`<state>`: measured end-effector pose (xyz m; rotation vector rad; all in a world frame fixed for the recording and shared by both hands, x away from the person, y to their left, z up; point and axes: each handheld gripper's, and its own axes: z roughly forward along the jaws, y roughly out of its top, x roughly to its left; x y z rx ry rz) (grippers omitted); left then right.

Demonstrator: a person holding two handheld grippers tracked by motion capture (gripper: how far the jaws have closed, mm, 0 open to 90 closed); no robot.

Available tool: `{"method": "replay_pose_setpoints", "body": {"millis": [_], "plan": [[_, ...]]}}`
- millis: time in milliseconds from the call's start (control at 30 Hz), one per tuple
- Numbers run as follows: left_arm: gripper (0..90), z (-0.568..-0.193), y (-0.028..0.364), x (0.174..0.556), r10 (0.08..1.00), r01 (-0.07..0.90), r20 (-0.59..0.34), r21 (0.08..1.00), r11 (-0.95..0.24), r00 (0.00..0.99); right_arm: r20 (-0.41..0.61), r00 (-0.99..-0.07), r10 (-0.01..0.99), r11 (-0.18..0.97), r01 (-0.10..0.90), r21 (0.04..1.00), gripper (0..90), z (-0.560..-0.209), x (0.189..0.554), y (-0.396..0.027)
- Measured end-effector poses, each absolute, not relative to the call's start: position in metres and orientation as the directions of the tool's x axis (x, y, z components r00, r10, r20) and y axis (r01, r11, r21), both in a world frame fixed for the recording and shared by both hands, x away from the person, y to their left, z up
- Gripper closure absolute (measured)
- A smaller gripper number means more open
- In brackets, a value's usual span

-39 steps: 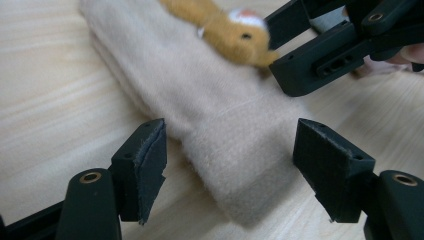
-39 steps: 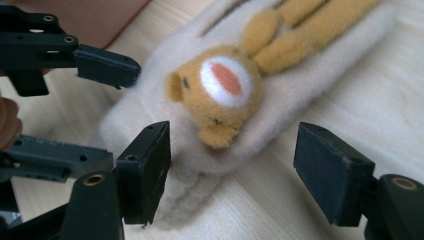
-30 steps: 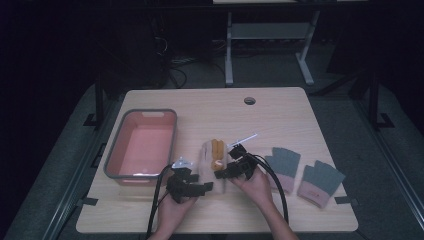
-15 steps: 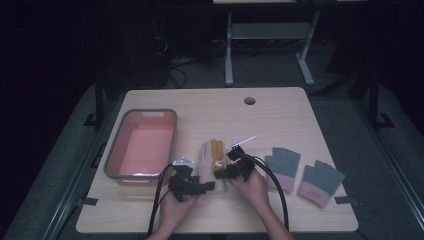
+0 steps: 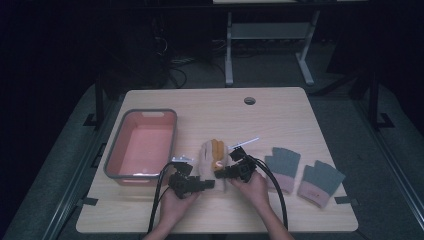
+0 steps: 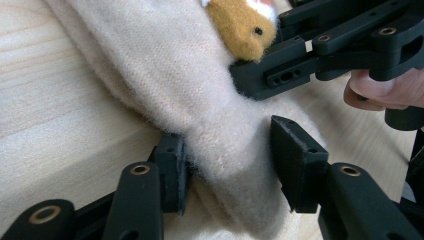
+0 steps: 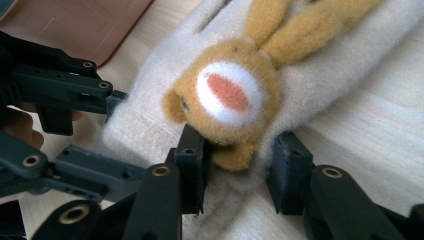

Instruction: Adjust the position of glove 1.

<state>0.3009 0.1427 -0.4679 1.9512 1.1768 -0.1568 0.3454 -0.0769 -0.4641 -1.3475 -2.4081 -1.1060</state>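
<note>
Hands at the near table edge, left gripper [image 5: 207, 183] and right gripper [image 5: 220, 174] both open around a cream mitten [image 5: 210, 159] with a bunny face, wooden table [image 5: 210, 107], pink tub [image 5: 141, 145] left, grey gloves [image 5: 300, 172] right, dark room behind.

My hands [image 5: 250, 189] hide the cream glove's [image 5: 207, 159] cuff from above. Its fingertips run off my right hand-held gripper [image 7: 237, 167] view's top edge.
</note>
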Motion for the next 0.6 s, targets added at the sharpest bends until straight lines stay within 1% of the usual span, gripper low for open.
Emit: {"method": "replay_pose_setpoints", "body": {"millis": [33,200,367,467,600], "plan": [[57.3,-0.4675,0.1425,0.3008,0.675,0.78,-0.488,0.588,-0.214,0.553,0.459,-0.583,0.67,0.323,0.786,0.527,66.8,-0.4627,0.3437,-0.0756],[64.4,-0.4654,0.1422,0.3021,0.666,0.777,-0.49,0.59,-0.221,0.562,0.442,-0.597,0.67,0.334,0.773,0.539,71.6,-0.4612,0.3426,-0.0738],[66.9,-0.4668,0.1447,0.3051,0.653,0.786,-0.517,0.582,-0.206,0.554,0.445,-0.603,0.661,0.333,0.768,0.547,77.1,-0.4601,0.3421,-0.0769],[67.9,-0.4668,0.145,0.3051,0.65,0.787,-0.521,0.583,-0.203,0.554,0.453,-0.598,0.661,0.326,0.772,0.545,79.0,-0.4592,0.3418,-0.0776],[68.5,-0.468,0.1474,0.3066,0.636,0.798,-0.55,0.575,-0.182,0.541,0.459,-0.597,0.658,0.319,0.773,0.548,80.8,-0.4585,0.3417,-0.078]]}}
